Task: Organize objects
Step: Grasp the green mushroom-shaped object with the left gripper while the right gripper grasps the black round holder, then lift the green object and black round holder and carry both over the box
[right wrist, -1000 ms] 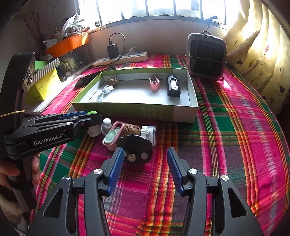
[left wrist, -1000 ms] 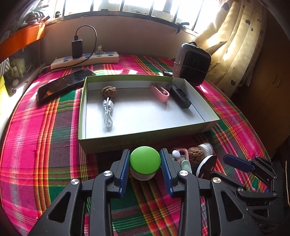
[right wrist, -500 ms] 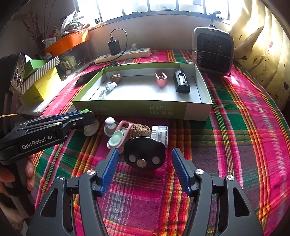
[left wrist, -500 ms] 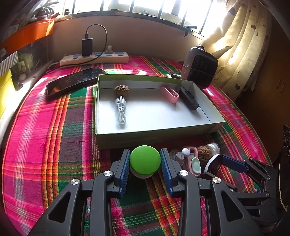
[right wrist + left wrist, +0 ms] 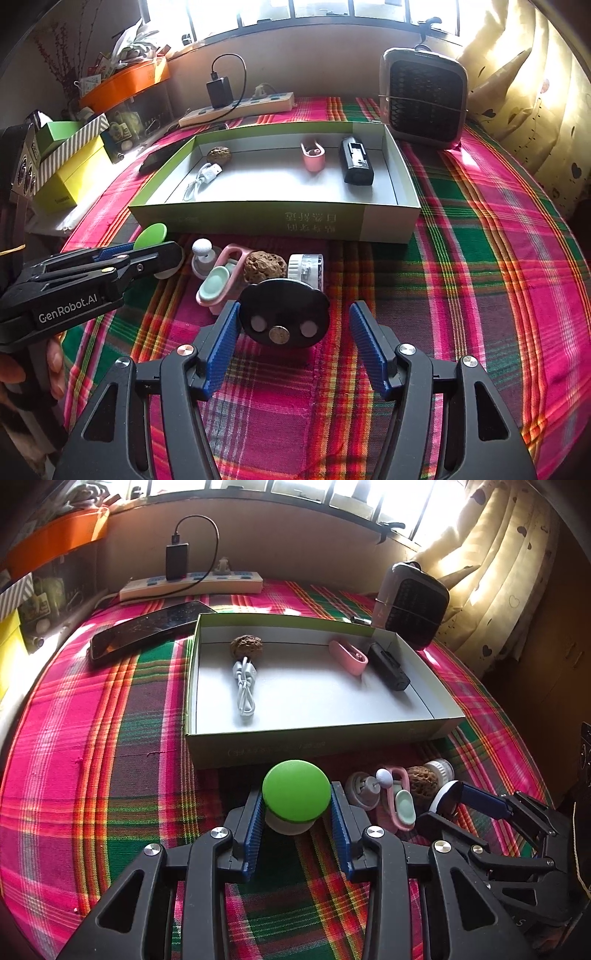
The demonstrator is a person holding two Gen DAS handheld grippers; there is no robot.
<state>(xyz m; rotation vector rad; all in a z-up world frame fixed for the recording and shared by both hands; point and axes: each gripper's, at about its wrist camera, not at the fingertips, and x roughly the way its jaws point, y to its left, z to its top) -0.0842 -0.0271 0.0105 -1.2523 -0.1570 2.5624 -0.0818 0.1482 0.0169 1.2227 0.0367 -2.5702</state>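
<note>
Two sets of tongs work side by side over a plaid cloth (image 5: 480, 258). Between the blue pads of the left tongs (image 5: 297, 812) sits a green-capped mushroom-shaped object (image 5: 296, 790), both pads pressing its sides, so the left tongs pinch it just short of the green box (image 5: 295, 746) that lies straight ahead. The right tongs (image 5: 295, 332) stand spread; a black disc with small round studs (image 5: 284, 314) lies between their pads, close against the left pad and clear of the right one, unpinched. Just ahead of the right tongs, between them and the box wall, huddle a brown walnut (image 5: 265, 266), a pink clip with a mint pad (image 5: 221, 282), a white knobbed piece (image 5: 202, 254) and a small clear jar with a white lid (image 5: 306, 269). Inside the box, farther ahead, rest another walnut (image 5: 246, 647), a coiled white cable (image 5: 244, 686), a pink case (image 5: 349, 658) and a black device (image 5: 389, 666). Beyond the box to the right stands a small grilled heater (image 5: 424, 98).
</note>
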